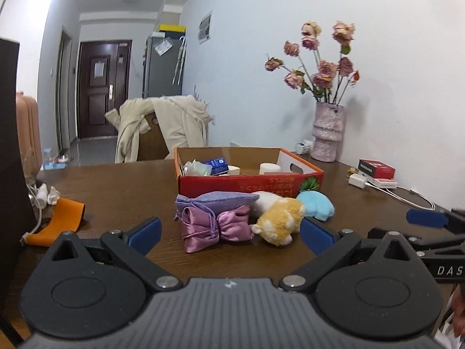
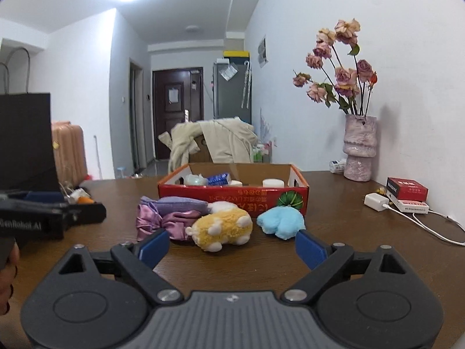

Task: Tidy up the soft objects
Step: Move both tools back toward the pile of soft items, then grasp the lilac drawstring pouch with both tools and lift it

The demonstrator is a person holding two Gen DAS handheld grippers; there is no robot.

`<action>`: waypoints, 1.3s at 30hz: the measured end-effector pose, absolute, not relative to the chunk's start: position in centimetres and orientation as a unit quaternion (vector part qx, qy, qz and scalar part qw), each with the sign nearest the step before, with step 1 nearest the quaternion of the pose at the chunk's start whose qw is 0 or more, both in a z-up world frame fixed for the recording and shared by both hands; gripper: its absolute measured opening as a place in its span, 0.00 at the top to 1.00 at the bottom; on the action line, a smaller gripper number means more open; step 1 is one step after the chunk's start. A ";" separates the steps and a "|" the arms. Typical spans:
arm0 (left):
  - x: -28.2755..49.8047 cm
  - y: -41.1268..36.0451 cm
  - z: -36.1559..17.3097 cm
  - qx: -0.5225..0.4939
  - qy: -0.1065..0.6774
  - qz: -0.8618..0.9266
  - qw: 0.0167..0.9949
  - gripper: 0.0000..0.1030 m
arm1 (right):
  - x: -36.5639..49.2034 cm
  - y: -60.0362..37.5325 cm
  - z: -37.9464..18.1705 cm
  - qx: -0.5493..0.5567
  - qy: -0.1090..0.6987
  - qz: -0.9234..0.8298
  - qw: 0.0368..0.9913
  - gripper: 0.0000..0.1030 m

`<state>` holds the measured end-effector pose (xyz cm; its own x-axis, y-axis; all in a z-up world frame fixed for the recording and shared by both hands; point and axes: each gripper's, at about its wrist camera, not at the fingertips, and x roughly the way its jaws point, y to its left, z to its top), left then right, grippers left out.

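Observation:
Several soft things lie in a cluster on the brown table in front of a red cardboard box (image 1: 250, 186) (image 2: 232, 197). They are a pink satin pouch (image 1: 215, 231) (image 2: 157, 224), a lavender cloth pouch (image 1: 215, 200) (image 2: 177, 205), a yellow plush (image 1: 280, 221) (image 2: 223, 228), a white plush (image 1: 266, 199) (image 2: 222, 205) and a light blue plush (image 1: 316, 205) (image 2: 280, 221). My left gripper (image 1: 231, 234) is open, just short of the satin pouch and yellow plush. My right gripper (image 2: 232, 248) is open too, just short of the yellow plush, with nothing between its fingers.
The box holds small packets and white jars. A vase of dried roses (image 1: 328, 133) (image 2: 359, 151), a white charger with cable (image 2: 376, 202) and a red carton (image 2: 407, 189) stand at the right by the wall. An orange band (image 1: 62, 218) and a black bag (image 2: 26, 142) are at the left.

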<state>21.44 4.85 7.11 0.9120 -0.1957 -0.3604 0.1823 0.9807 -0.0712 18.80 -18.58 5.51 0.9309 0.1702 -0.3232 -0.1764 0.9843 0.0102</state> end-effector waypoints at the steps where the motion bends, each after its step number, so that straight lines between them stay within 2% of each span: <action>1: 22.0 5.0 7.0 -0.020 0.191 -0.093 0.977 0.00 | 19.4 -18.6 5.4 -0.002 0.167 0.088 0.982 0.10; 4: 24.5 5.3 6.2 -0.022 0.203 -0.078 0.976 0.00 | 20.9 -18.6 4.8 0.024 0.169 0.089 0.981 0.12; 6: 26.5 5.7 6.0 -0.038 0.207 -0.071 0.975 0.00 | 22.2 -18.5 4.7 0.030 0.178 0.096 0.979 0.19; 8: 29.4 6.3 5.6 -0.057 0.228 -0.058 0.970 0.01 | 24.2 -18.2 4.8 0.035 0.182 0.108 0.977 0.20; 10: 32.0 6.9 5.5 -0.075 0.245 -0.042 0.966 0.04 | 26.5 -17.8 5.0 0.043 0.181 0.128 0.974 0.21; 13: 35.2 8.0 5.4 -0.093 0.252 -0.017 0.963 0.09 | 31.0 -16.8 4.7 0.063 0.194 0.155 0.967 0.28; 16: 37.9 8.7 5.0 -0.101 0.268 -0.022 0.958 0.22 | 35.5 -15.4 3.9 0.079 0.219 0.174 0.957 0.37; 18: 39.7 9.4 4.3 -0.128 0.296 -0.051 0.945 0.32 | 38.1 -14.7 3.2 0.095 0.236 0.181 0.950 0.37; 20: 41.4 10.5 3.1 -0.176 0.335 -0.075 0.923 0.65 | 40.2 -14.0 2.4 0.109 0.245 0.190 0.944 0.40; 21: 41.9 10.8 2.6 -0.192 0.346 -0.082 0.915 0.69 | 41.3 -13.6 1.9 0.109 0.253 0.188 0.943 0.45; 22: 42.2 11.2 2.2 -0.203 0.354 -0.084 0.909 0.73 | 42.2 -13.3 1.3 0.108 0.268 0.181 0.940 0.56; 25: 42.4 11.6 2.1 -0.211 0.345 -0.079 0.911 0.86 | 42.8 -12.9 0.7 0.109 0.257 0.175 0.944 0.76; 26: 42.2 11.6 2.5 -0.212 0.337 -0.079 0.914 0.89 | 42.8 -13.1 0.8 0.118 0.253 0.175 0.944 0.80; 27: 42.0 11.6 3.0 -0.214 0.329 -0.086 0.916 0.90 | 42.8 -13.2 0.9 0.120 0.253 0.179 0.943 0.88; 28: 41.7 11.3 3.7 -0.213 0.319 -0.095 0.919 0.90 | 42.9 -13.2 1.0 0.119 0.255 0.183 0.942 0.92; 32: 38.6 9.5 7.5 -0.187 0.280 -0.125 0.933 0.91 | 41.0 -13.9 3.0 0.112 0.222 0.183 0.951 0.92; 35: 34.4 8.0 10.0 -0.163 0.247 -0.163 0.941 0.91 | 36.4 -14.9 5.8 0.082 0.163 0.195 0.964 0.92; 37: 31.3 6.9 10.2 -0.147 0.244 -0.195 0.939 0.91 | 32.4 -16.2 6.9 0.062 0.140 0.204 0.967 0.92; 39: 28.6 5.7 8.8 -0.121 0.265 -0.221 0.931 0.91 | 29.0 -17.2 6.9 0.049 0.154 0.214 0.963 0.92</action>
